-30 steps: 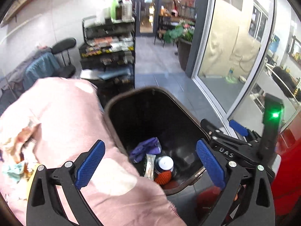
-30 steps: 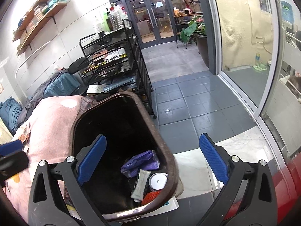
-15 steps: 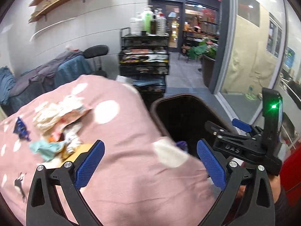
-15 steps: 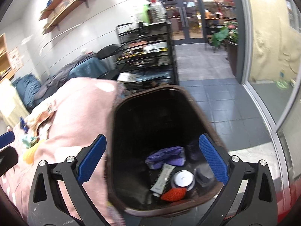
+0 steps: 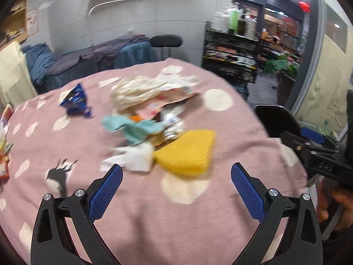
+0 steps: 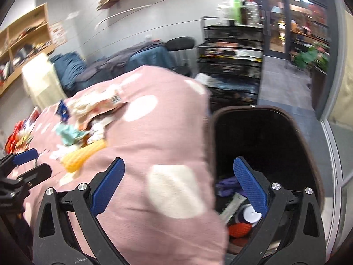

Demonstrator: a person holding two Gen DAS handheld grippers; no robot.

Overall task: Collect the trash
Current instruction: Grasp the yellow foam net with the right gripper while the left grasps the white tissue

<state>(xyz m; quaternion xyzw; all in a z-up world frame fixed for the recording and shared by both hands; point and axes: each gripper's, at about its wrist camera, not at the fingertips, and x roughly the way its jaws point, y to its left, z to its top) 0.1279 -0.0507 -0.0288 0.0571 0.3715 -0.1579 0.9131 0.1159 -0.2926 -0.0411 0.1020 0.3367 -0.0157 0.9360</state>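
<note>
**Left gripper lines up on the trash pile**

Far left of the left wrist view, red wrappers point(image 5: 4, 163) sit at the edge of the pink spotted cloth point(image 5: 154, 209), well apart from the action. Moving in, a blue wrapper point(image 5: 76, 101) lies alone, then comes the main pile: a teal scrap point(image 5: 130, 128), crumpled white paper point(image 5: 136, 160) and a yellow sponge-like piece point(image 5: 189, 152), all blurred, all touching or overlapping.

The left gripper point(image 5: 176, 183) hovers over the cloth, fingers spread wide and empty. The yellow piece lies straight ahead, just beyond the fingertips, its long axis running crosswise and tilted up to the right, so it spans the gap rather than pointing down it. My call: a short push forward puts it between the fingers, perhaps with a slight twist to close across the narrow side.

Further right, the right gripper point(image 6: 178, 181) is also spread and holding nothing, straddling the cloth's edge and the dark bin point(image 6: 313, 154), which already holds several items. The left gripper is plainly nearer the pile.
</note>
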